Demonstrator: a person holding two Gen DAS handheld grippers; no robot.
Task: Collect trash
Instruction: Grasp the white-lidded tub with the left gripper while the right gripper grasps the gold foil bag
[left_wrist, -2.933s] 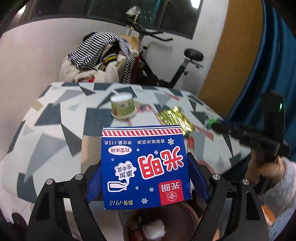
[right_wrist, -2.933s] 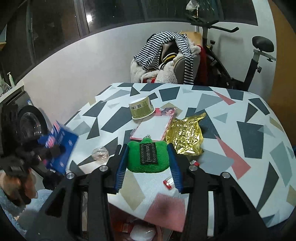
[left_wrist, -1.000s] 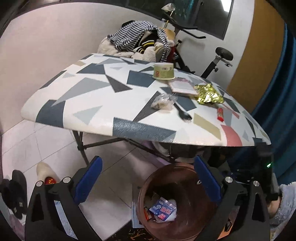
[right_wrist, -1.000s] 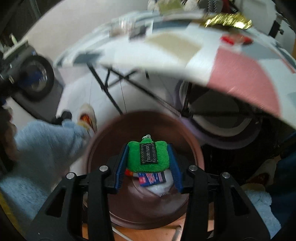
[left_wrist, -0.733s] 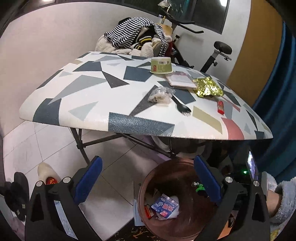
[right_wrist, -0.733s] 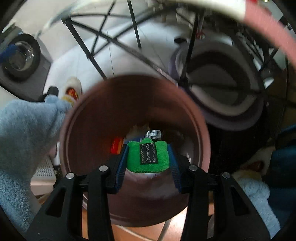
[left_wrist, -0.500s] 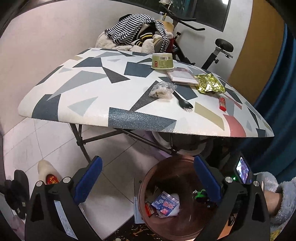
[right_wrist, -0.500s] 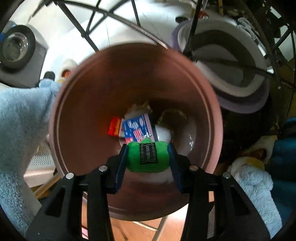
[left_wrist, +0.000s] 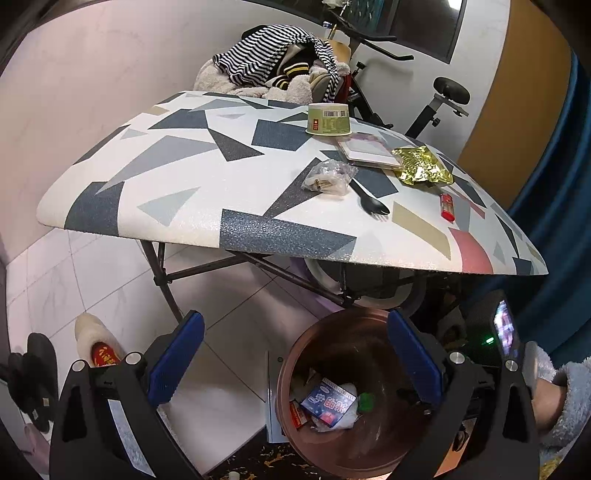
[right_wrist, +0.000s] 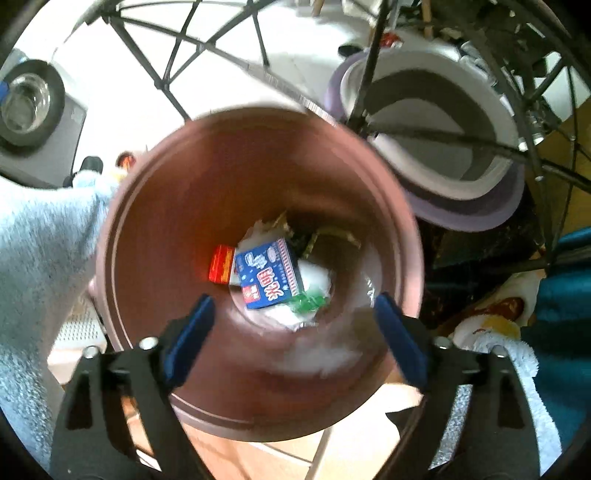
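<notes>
A brown round bin (right_wrist: 155, 221) stands on the floor under the table edge. Inside lie a blue milk carton (right_wrist: 267, 273), a red wrapper (right_wrist: 221, 264) and the small green plush piece (right_wrist: 308, 301), seen blurred beside the carton. My right gripper (right_wrist: 293, 332) points down over the bin's mouth, its jaws opening wide with nothing between them. In the left wrist view the bin (left_wrist: 314, 339) holds the carton (left_wrist: 327, 400) and the green piece (left_wrist: 365, 400). My left gripper (left_wrist: 295, 354) hangs open and empty above the floor and the bin's rim.
On the patterned table (left_wrist: 184, 177) lie a green paper cup (left_wrist: 328, 120), a clear bag (left_wrist: 327, 179), a black spork (left_wrist: 369, 199), a gold wrapper (left_wrist: 421, 168), a booklet (left_wrist: 369, 149) and a red tube (left_wrist: 447, 206). Slippers (left_wrist: 96, 343) sit on the tiles. A person's fuzzy sleeve (right_wrist: 40, 258) is left of the bin.
My right gripper came down over the bin with the green plush, then its jaws spread and the plush dropped in beside the blue carton. The left gripper stayed put, open.
</notes>
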